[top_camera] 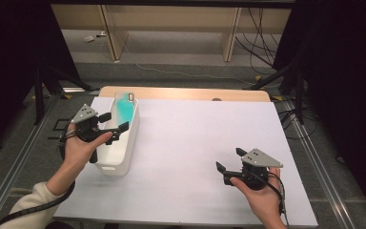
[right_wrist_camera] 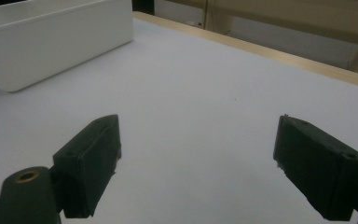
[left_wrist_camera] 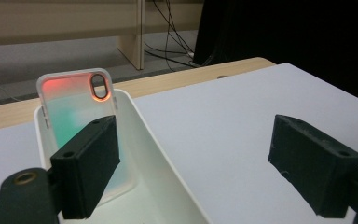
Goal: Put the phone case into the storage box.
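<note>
Leaned upright at the far end of the narrow white plastic bin [top_camera: 119,152]: translucent phone case with teal and orange tint [left_wrist_camera: 77,112]. Hovered over the bin's near rim with jaws spread, nothing between: left tongs [top_camera: 113,125]. Held released above bare white table [top_camera: 195,143], well apart: right tongs [top_camera: 228,160].

Cream sleeve [top_camera: 28,202], black jaws, perhaps grey plates

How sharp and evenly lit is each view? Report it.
High view: table bright, surroundings dark, slightly soft. Left gripper view: phone case clear, near jaws soft, the red corner glows. Right gripper view: dimmer, jaws soft, bin fairly sharp.
</note>
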